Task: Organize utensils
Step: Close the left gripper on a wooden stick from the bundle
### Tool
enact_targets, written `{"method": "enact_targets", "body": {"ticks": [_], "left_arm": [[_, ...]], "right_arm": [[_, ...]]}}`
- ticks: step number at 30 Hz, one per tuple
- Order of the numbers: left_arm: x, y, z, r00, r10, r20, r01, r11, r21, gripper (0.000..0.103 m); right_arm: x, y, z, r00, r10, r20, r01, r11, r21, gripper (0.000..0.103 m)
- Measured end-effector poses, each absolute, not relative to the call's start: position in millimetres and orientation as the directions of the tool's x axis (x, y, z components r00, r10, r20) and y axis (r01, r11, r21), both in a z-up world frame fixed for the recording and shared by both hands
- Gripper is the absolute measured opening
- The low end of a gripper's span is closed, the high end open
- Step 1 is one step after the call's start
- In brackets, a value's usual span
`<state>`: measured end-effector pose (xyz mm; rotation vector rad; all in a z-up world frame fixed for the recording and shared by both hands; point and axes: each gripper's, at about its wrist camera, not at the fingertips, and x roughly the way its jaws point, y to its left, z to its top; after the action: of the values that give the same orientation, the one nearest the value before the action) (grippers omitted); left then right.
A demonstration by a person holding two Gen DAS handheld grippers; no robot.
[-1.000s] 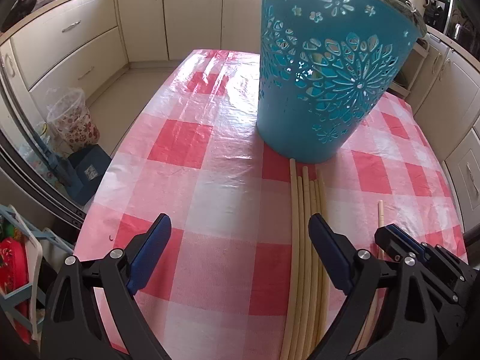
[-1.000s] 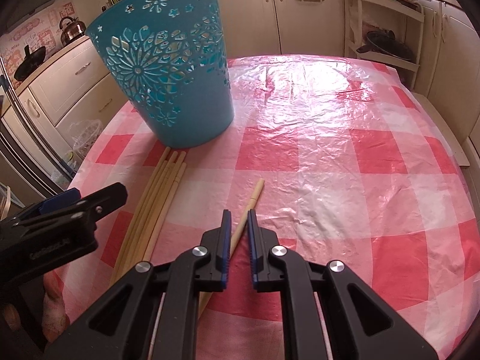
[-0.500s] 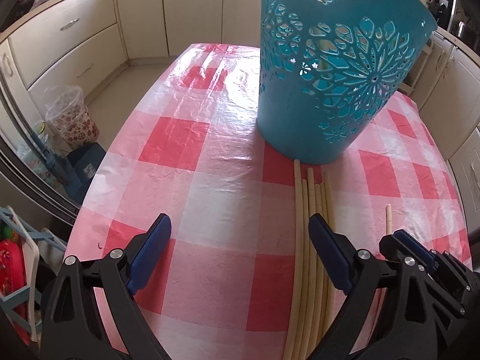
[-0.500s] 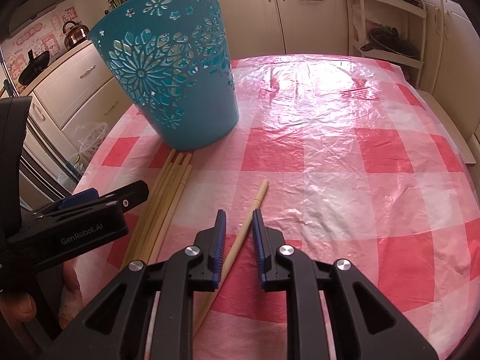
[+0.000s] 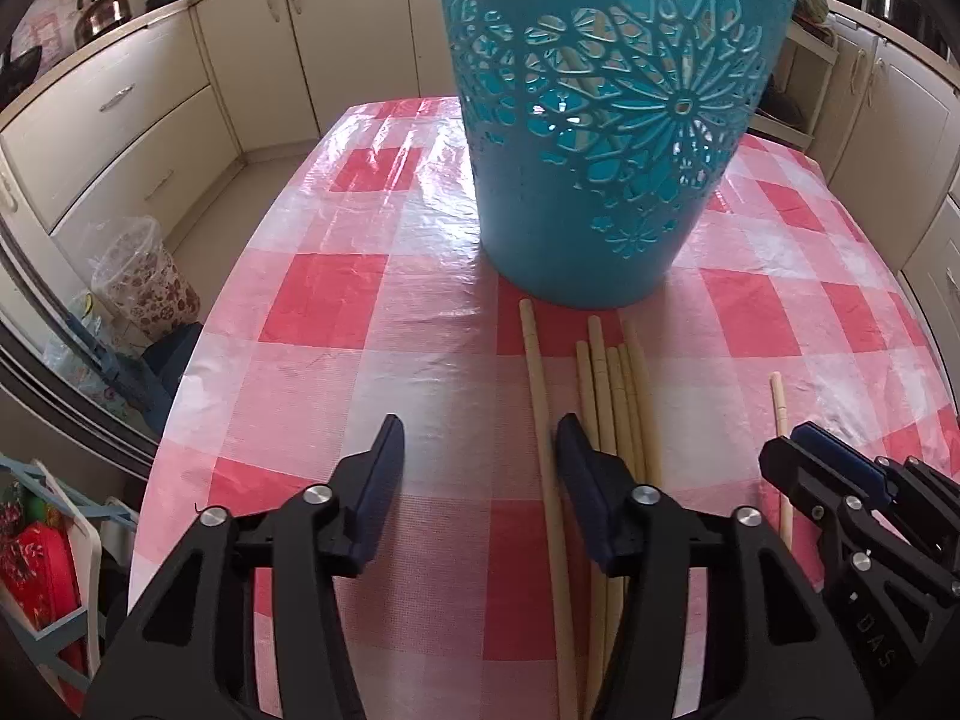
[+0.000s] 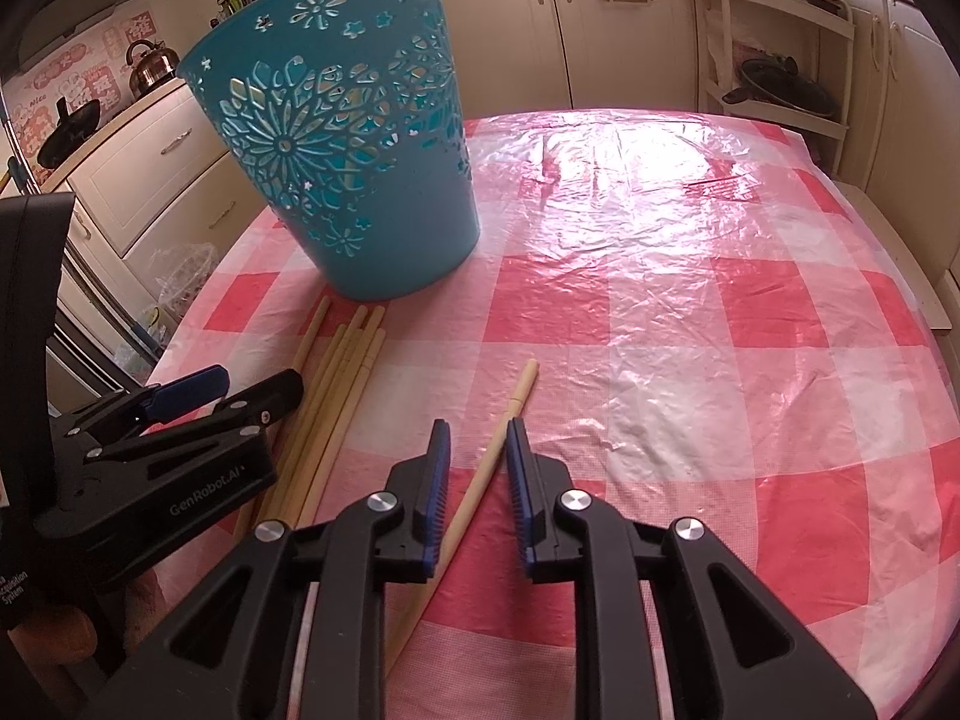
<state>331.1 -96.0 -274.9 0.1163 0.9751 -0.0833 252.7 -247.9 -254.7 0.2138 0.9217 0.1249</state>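
Cream kitchen cabinets (image 5: 144,120) surround my red-and-white checked plastic tablecloth (image 6: 690,312), where a perforated teal plastic bucket (image 6: 336,144) stands just beyond a bundle of pale wooden chopsticks (image 5: 624,396). My left gripper (image 5: 477,450) has just been closing, its jaws still apart around one separated chopstick (image 5: 540,420) without pinching it. My right gripper (image 6: 478,444) has just been opening slightly; a lone chopstick (image 6: 510,414) lies loose between its narrow jaws.
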Motion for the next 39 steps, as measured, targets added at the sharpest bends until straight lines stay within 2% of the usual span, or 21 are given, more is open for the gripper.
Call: {"method": "enact_targets", "body": {"ticks": [1, 3, 7, 16, 17, 18, 20, 22, 24, 25, 27, 28, 35, 39], "left_arm": [[328.3, -98.4, -274.5, 0.56, -0.022, -0.828, 0.131, 0.989, 0.063, 0.035], [322.0, -101.6, -273.7, 0.563, -0.033, -0.826, 0.149, 0.987, 0.062, 0.016], [306.2, -96.7, -273.6, 0.572, -0.03, -0.82, 0.147, 0.987, 0.066, 0.007], [294.0, -59.8, -270.5, 0.549, -0.008, -0.836, 0.071, 0.997, 0.037, 0.007], [299.1, -59.8, -270.0, 0.543, -0.004, -0.84, 0.063, 0.997, 0.036, 0.013], [304.0, -60.7, -269.7, 0.54, 0.0, -0.842, 0.061, 0.997, 0.039, 0.026], [315.1, -63.3, -270.9, 0.543, 0.025, -0.839, 0.046, 0.997, 0.06, 0.042], [325.8, -63.7, -273.0, 0.545, 0.03, -0.838, 0.038, 0.997, 0.061, 0.044], [333.1, -65.7, -274.1, 0.542, 0.02, -0.84, 0.049, 0.997, 0.056, 0.042], [335.3, -66.2, -273.8, 0.543, 0.012, -0.84, 0.057, 0.997, 0.051, 0.037], [338.8, -67.0, -273.4, 0.545, -0.004, -0.839, 0.072, 0.997, 0.042, 0.007], [339.6, -66.4, -273.1, 0.54, -0.025, -0.841, 0.082, 0.996, 0.023, 0.005], [332.0, -60.3, -273.9, 0.544, -0.076, -0.836, 0.086, 0.996, -0.034, 0.005], [334.0, -62.7, -273.8, 0.529, -0.066, -0.846, 0.09, 0.996, -0.022, 0.008]], "right_arm": [[252.8, -248.0, -254.7, 0.599, 0.199, -0.775, -0.016, 0.971, 0.237, 0.02], [252.7, -248.0, -254.7, 0.599, 0.196, -0.776, -0.017, 0.972, 0.233, 0.02], [252.6, -244.3, -254.1, 0.599, 0.174, -0.781, -0.019, 0.979, 0.203, 0.02], [252.3, -237.0, -254.3, 0.6, 0.135, -0.789, -0.026, 0.988, 0.15, 0.022], [252.3, -236.6, -254.2, 0.6, 0.133, -0.789, -0.028, 0.989, 0.145, 0.022], [252.2, -235.9, -254.2, 0.6, 0.131, -0.789, -0.03, 0.99, 0.141, 0.023], [252.2, -234.6, -254.0, 0.6, 0.125, -0.79, -0.033, 0.991, 0.132, 0.024], [252.8, -233.4, -254.0, 0.6, 0.121, -0.791, -0.035, 0.992, 0.125, 0.024], [253.1, -230.1, -254.2, 0.6, 0.114, -0.792, -0.037, 0.993, 0.115, 0.026], [253.3, -228.9, -254.1, 0.6, 0.111, -0.793, -0.041, 0.993, 0.109, 0.026], [253.4, -227.0, -254.1, 0.599, 0.106, -0.794, -0.049, 0.994, 0.096, 0.029], [253.6, -225.8, -254.2, 0.598, 0.102, -0.795, -0.052, 0.995, 0.088, 0.03], [254.0, -224.1, -254.5, 0.598, 0.095, -0.796, -0.054, 0.995, 0.078, 0.032], [254.4, -224.7, -254.2, 0.597, 0.096, -0.797, -0.047, 0.995, 0.084, 0.03]]}}
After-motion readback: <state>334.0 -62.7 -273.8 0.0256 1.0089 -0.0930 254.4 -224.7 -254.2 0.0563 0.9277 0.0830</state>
